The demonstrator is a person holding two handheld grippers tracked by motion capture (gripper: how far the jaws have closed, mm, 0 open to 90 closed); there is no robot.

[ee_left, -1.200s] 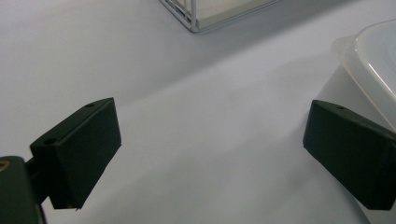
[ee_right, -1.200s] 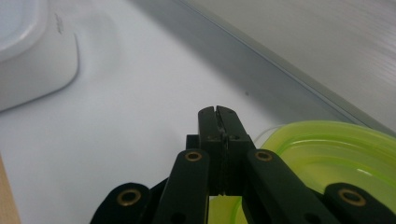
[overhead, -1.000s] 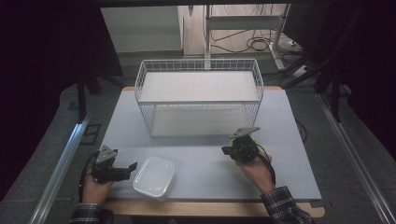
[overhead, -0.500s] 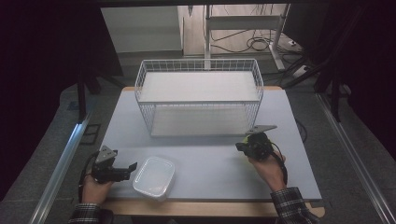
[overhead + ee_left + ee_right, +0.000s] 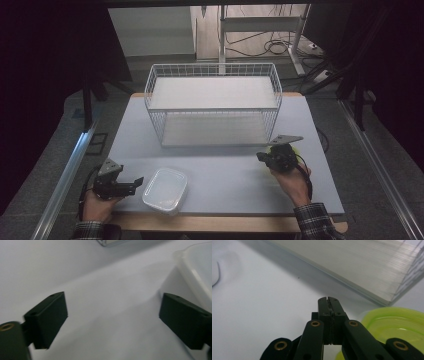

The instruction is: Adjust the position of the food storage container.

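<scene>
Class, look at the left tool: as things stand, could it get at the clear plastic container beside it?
Probably yes. The left tool is open right beside the clear plastic container, one jaw already by its rim, with bare table between them.

Open tabletop (image 5: 225, 172) lies between clear plastic container (image 5: 165, 188), just beside left gripper (image 5: 134, 184), and right gripper (image 5: 264, 157); wire basket (image 5: 214, 107) blocks the far side, yellow-green lid (image 5: 397, 322) beside the right gripper.
</scene>
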